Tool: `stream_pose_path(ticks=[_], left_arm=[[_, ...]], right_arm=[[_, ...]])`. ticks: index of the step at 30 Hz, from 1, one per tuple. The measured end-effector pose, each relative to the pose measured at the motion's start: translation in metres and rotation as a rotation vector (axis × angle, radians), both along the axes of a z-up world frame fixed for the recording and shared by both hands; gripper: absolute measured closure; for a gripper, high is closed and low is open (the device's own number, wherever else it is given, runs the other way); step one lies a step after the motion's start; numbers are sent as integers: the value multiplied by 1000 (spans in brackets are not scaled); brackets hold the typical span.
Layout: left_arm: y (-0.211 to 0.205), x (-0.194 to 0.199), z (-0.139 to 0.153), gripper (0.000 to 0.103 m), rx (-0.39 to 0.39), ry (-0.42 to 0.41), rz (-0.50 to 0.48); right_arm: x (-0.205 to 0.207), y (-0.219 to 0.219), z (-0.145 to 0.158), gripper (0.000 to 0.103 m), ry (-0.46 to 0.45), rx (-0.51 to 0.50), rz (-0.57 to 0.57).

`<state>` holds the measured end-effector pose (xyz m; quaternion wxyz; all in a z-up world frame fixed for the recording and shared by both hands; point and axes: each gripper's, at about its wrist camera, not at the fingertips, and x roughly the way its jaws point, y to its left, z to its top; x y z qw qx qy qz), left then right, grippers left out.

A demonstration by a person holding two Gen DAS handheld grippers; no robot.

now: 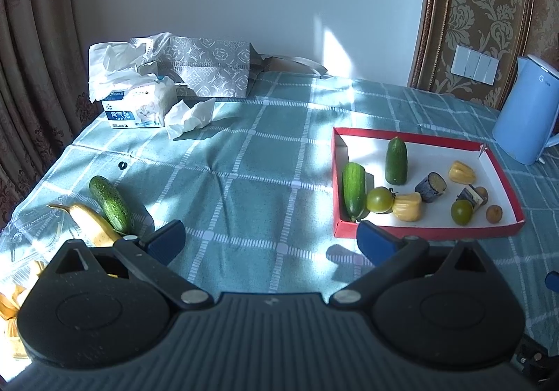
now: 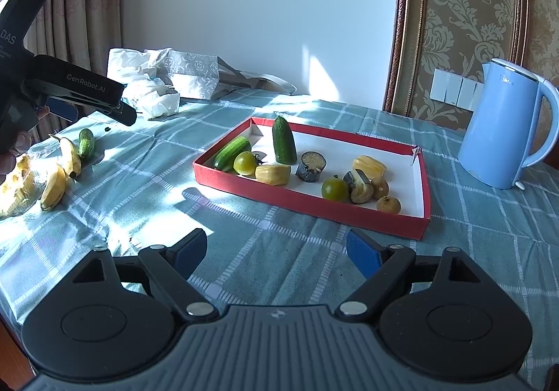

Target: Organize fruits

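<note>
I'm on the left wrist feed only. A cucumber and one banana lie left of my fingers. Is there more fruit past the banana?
Observer: Yes. The right wrist view shows a second banana in front of the first banana.
Operator: Anything beyond those?
Observer: Yellow fruit pieces in clear packaging lie at the table's left edge.
Operator: Is the right gripper holding anything?
Observer: No, the right gripper is open and empty, short of the red tray.
</note>
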<state>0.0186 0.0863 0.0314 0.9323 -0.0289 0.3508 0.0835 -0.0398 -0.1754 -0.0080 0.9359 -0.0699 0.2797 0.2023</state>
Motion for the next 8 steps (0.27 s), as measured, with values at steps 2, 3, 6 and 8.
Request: stream_pose_path(ticks=[2, 3, 6, 8], left_arm=[[-2, -1, 0, 0, 0, -1, -8], [-2, 0, 0, 0, 0, -1, -7], [-2, 0, 0, 0, -13, 1, -11], [-2, -1, -1, 0, -11, 1, -11]], right_arm=[[0, -1, 0, 16, 0, 0, 1], [-1, -1, 0, 16, -1, 0, 1], [-1, -1, -1, 16, -1, 0, 0], [-1, -1, -1, 16, -1, -1, -1]])
